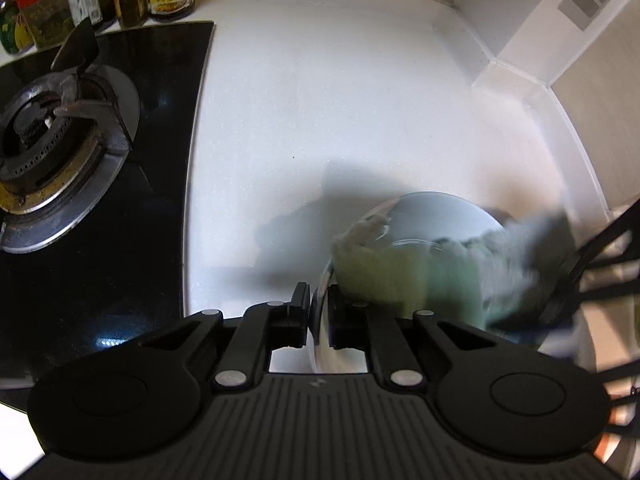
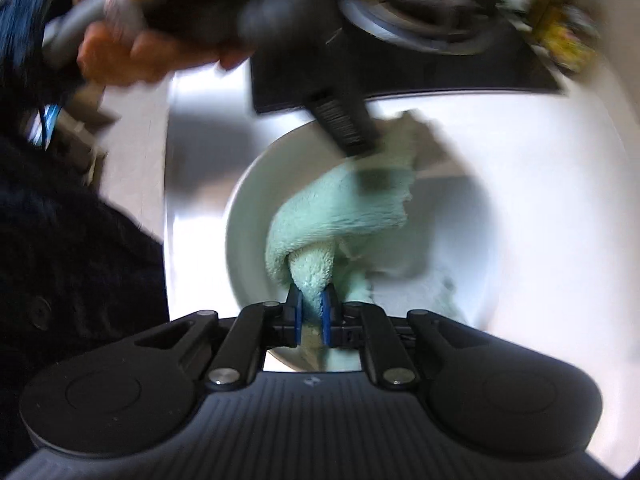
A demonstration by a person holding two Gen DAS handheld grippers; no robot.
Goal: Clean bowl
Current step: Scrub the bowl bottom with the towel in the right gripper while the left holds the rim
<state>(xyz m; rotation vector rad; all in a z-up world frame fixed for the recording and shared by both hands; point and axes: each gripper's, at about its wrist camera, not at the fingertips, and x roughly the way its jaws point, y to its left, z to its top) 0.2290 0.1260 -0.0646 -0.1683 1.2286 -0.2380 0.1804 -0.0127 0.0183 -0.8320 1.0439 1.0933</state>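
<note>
white countertop (image 1: 320, 100), black gas hob (image 1: 100, 200), tiled wall (image 1: 580, 12)

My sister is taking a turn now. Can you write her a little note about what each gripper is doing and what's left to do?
Left gripper: shut on the rim of the white bowl, steadying it on the white counter beside the stove.
Right gripper: shut on the green cloth, which is pressed inside the bowl.
Done: bowl held, cloth in, wiping under way (the view is blurred).
Left: finish wiping the inside, then let go of both.
</note>
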